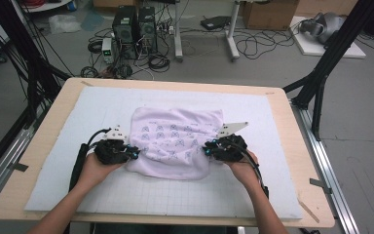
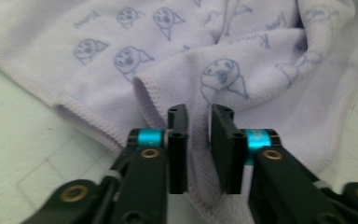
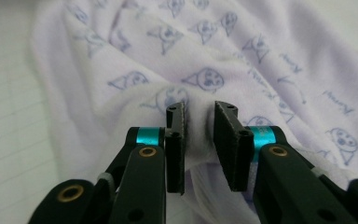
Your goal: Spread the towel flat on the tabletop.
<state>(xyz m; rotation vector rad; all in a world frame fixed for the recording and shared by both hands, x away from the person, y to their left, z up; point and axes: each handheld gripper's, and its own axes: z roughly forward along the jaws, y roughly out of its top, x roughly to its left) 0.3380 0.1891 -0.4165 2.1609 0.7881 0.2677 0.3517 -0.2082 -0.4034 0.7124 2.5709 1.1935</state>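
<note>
Big pale wooden table (image 1: 48, 141) in front of me, and spread across it a white foam mat with a faint grid (image 1: 102, 190). Lying near the middle of that mat is the pale lilac terry cloth printed with little blue animal faces (image 1: 175, 141), rumpled and partly doubled over itself, its near edge bunched up.

At the cloth's left side sits the left gripper (image 1: 135, 155), black with blue rings, held in the person's left hand (image 1: 95, 168). Looking along it in the left gripper view, the left gripper (image 2: 199, 140) has its jaws parted by a narrow gap, with a stitched fold of the cloth running up between them; the pads are not pressing on it.

Over at the cloth's right side is the right gripper (image 1: 207, 150), in the right hand (image 1: 243, 168). In its own view the right gripper (image 3: 199, 142) shows the same picture: jaws slightly apart, a puckered ridge of cloth sitting in the gap, loose rather than pinched.
</note>
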